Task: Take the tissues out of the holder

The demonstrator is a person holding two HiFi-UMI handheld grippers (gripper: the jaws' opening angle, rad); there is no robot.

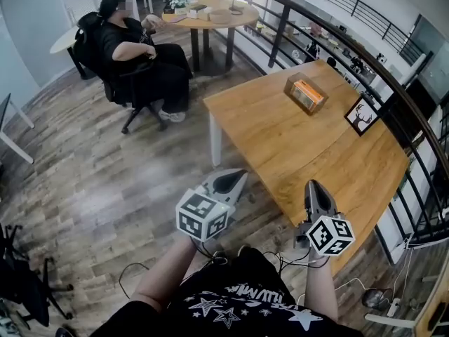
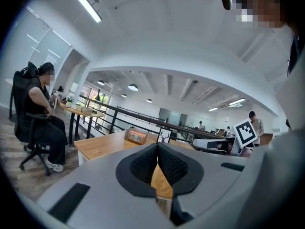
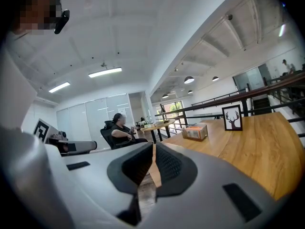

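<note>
The tissue holder point(image 1: 306, 93), a wooden box with an orange pack showing through its side, stands on the far part of the wooden table point(image 1: 280, 142). It also shows small in the left gripper view point(image 2: 137, 136) and the right gripper view point(image 3: 195, 132). My left gripper point(image 1: 236, 176) hangs over the floor just off the table's near left edge, its jaws together and empty point(image 2: 157, 147). My right gripper point(image 1: 313, 187) is over the table's near edge, shut with nothing between its pads point(image 3: 153, 146). Both point toward the holder and are well short of it.
A framed deer picture point(image 1: 361, 115) stands right of the holder near the table's far edge. A dark railing point(image 1: 351, 44) runs behind the table. A person sits in an office chair point(image 1: 137, 55) at the back left beside a round table point(image 1: 210, 12). Cables lie on the floor.
</note>
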